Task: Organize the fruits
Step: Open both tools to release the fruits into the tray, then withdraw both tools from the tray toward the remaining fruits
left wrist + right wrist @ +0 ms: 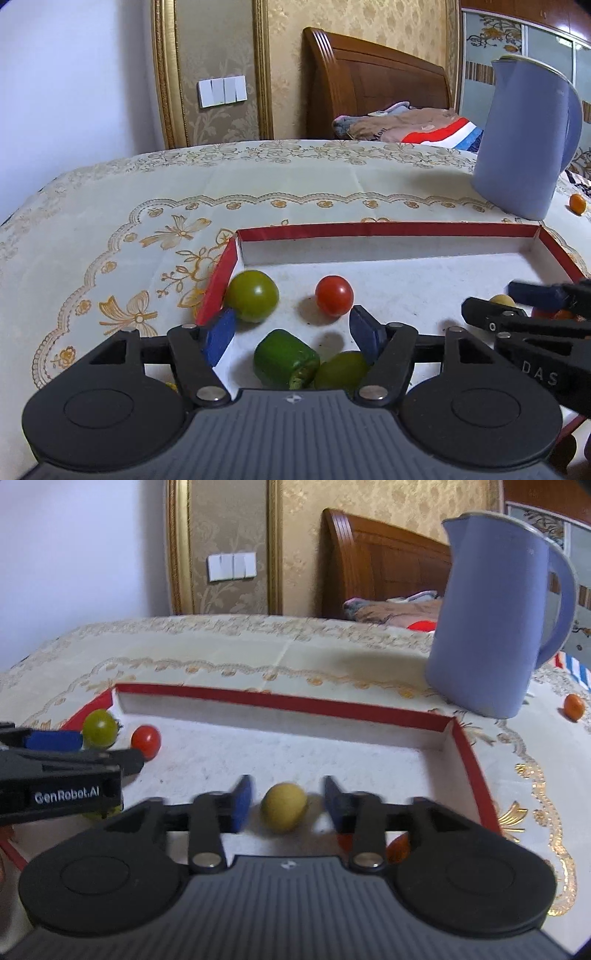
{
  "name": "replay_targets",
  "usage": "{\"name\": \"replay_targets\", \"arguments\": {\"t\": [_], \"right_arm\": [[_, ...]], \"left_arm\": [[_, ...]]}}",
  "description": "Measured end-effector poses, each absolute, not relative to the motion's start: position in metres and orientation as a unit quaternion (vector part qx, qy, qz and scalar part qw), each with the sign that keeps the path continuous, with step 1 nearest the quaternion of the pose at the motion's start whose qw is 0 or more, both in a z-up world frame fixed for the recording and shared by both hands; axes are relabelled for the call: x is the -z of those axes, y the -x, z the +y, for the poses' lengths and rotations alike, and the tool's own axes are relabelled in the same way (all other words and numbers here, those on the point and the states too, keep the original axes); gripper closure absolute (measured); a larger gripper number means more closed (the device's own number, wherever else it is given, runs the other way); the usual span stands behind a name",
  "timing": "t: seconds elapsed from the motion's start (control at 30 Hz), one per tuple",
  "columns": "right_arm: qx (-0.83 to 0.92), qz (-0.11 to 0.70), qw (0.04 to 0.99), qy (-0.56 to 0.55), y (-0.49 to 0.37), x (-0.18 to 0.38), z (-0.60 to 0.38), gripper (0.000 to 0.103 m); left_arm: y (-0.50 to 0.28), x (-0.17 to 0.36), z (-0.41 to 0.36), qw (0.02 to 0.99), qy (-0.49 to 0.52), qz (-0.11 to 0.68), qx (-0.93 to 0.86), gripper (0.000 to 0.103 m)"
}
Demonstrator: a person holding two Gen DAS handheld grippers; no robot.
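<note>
tray (369, 229): red rim, far half bare | left gripper (293, 338) released over pepper (284, 360), green tomato (252, 295) at left wall, red tomato (334, 296) near | right gripper (283, 804) released, yellow fruit (283, 805) between jaws untouched | right view only: orange fruit (399, 849) under it | bench (110, 221): floral cloth, jug (524, 140), bed beyond

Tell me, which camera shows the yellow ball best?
The right wrist view: the yellow ball sits whole between its open jaws in the tray. The left wrist view shows only a sliver behind the other gripper's fingers.
</note>
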State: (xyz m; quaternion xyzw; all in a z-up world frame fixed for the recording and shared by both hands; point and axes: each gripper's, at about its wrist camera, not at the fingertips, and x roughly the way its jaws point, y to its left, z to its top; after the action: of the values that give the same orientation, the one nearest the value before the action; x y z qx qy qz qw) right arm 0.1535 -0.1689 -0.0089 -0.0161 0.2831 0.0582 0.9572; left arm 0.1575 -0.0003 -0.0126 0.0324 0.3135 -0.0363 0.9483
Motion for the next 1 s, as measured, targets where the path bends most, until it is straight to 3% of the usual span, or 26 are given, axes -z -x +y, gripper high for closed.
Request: {"name": "replay_targets", "arguments": {"t": [0.1,0.37,0.67,0.77,1.0], "right_arm": [[-0.054,0.265,0.963,0.017,-0.147,0.005,-0.171,0.037],[-0.045,0.240,0.970,0.013,-0.138,0.002,-0.177,0.035],[-0.040,0.219,0.975,0.013,-0.128,0.000,-0.178,0.026],[-0.028,0.207,0.978,0.009,-0.121,-0.001,-0.182,0.014],[-0.008,0.204,0.979,-0.020,-0.110,-0.002,-0.196,0.012]], "left_arm": [[-0.152,0.011,-0.002,0.952,-0.040,0.302,0.041,0.035],[-0.146,0.007,0.004,0.955,-0.020,0.294,0.042,0.033],[-0.133,0.004,0.001,0.959,-0.039,0.278,0.033,0.032],[-0.126,0.001,0.005,0.963,-0.029,0.268,0.028,0.032],[-0.110,0.000,0.009,0.965,-0.032,0.261,0.019,0.031]]}}
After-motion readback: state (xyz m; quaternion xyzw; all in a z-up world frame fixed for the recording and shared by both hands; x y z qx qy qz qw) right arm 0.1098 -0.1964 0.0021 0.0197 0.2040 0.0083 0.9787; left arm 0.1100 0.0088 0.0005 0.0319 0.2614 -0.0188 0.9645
